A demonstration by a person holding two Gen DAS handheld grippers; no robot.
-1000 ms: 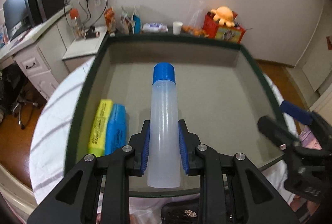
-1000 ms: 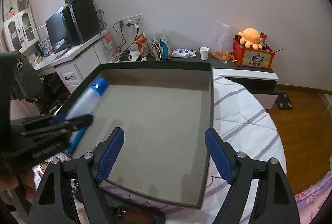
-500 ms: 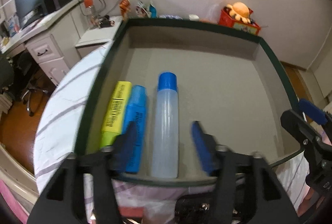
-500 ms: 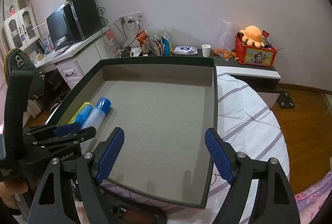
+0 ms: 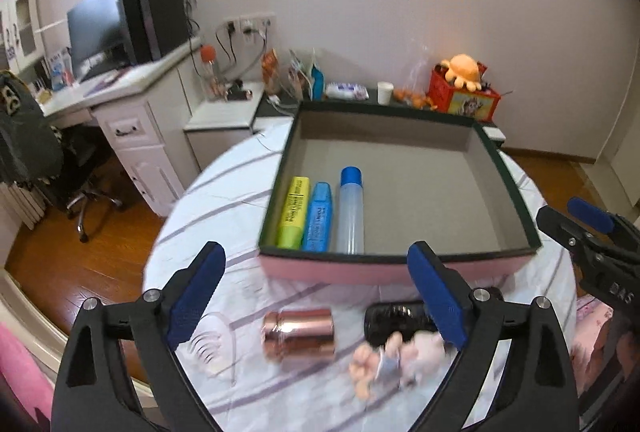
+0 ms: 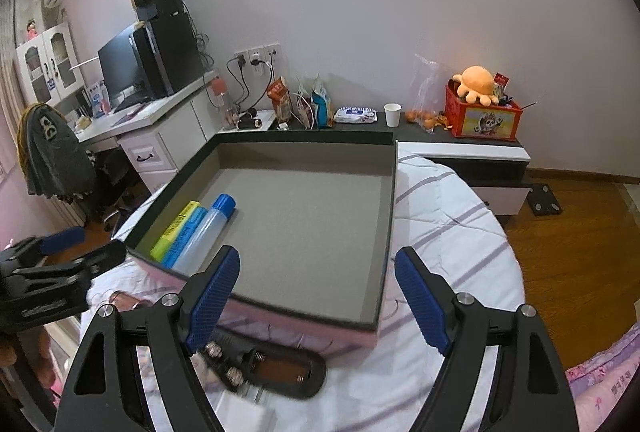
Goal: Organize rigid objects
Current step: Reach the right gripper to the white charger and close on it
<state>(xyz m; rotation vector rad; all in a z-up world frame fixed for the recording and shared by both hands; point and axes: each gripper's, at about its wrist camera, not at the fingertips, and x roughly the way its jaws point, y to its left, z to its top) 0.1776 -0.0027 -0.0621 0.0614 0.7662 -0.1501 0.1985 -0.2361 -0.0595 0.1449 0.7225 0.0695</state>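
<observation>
A clear tube with a blue cap (image 5: 350,215) lies in the grey-lined box (image 5: 516,208) beside a blue highlighter (image 5: 318,218) and a yellow highlighter (image 5: 293,212), along the box's left side. The three also show in the right wrist view: tube (image 6: 204,232), blue highlighter (image 6: 185,236), yellow highlighter (image 6: 173,230), box (image 6: 384,232). My left gripper (image 5: 316,296) is open and empty, pulled back in front of the box above a copper cylinder (image 5: 299,331). My right gripper (image 6: 316,296) is open and empty over the box's near edge.
On the striped cloth in front of the box lie a black battery case (image 6: 280,372), also in the left wrist view (image 5: 394,318), a small plush toy (image 5: 396,356) and a wire spring (image 5: 208,346). Desk, shelf clutter and wooden floor surround the round table.
My left gripper let go of the tube, leaving it in the box beside the highlighters, then opened wide and drew back off the box. The right gripper stayed open.
</observation>
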